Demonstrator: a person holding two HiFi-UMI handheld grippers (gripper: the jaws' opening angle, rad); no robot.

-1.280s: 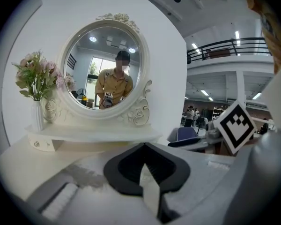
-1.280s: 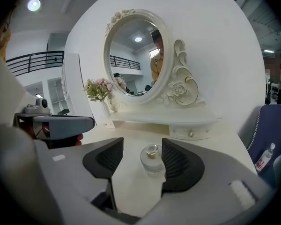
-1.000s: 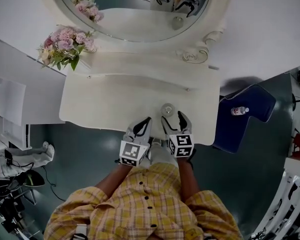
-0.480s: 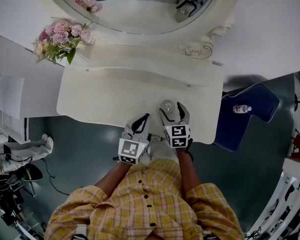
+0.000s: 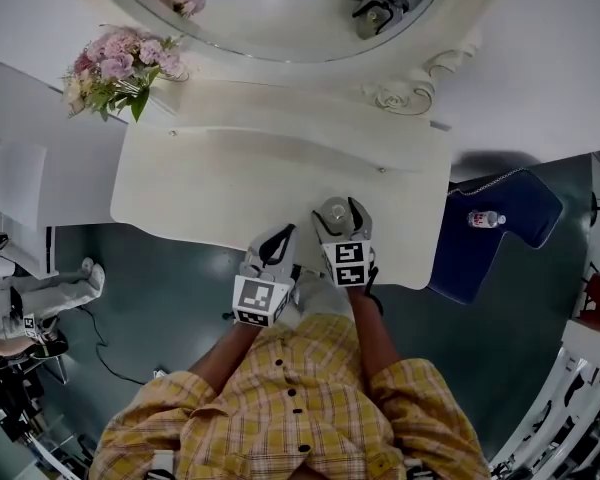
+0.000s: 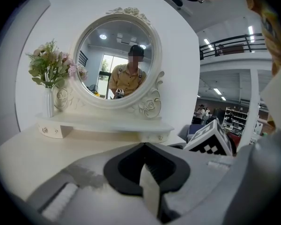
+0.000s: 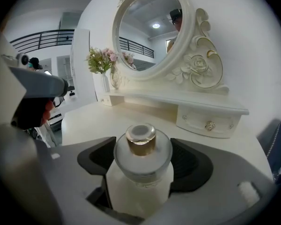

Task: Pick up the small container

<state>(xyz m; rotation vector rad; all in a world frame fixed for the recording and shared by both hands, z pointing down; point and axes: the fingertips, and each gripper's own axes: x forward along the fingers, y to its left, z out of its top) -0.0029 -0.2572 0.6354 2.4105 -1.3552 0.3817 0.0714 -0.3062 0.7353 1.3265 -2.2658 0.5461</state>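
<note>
The small container (image 5: 335, 211), a frosted glass bottle (image 7: 141, 156) with a gold and clear stopper, stands upright near the front edge of the white dressing table (image 5: 210, 178). My right gripper (image 5: 337, 210) reaches around it, one jaw on each side. The jaws are opening and the black pads (image 7: 96, 158) stand beside the bottle's body without clearly pressing on it. My left gripper (image 5: 283, 236) hovers at the table's front edge, just left of the right one, shut and empty (image 6: 145, 161).
An oval mirror (image 5: 280, 8) in a carved white frame rises at the table's back above a drawer shelf (image 7: 206, 118). A vase of pink flowers (image 5: 115, 68) stands at the back left. A blue seat (image 5: 500, 238) with a plastic bottle (image 5: 480, 219) sits to the right.
My right gripper has moved forward over the table edge, so the container that stood ahead of its tips is now between its jaws. The left gripper has barely moved.
</note>
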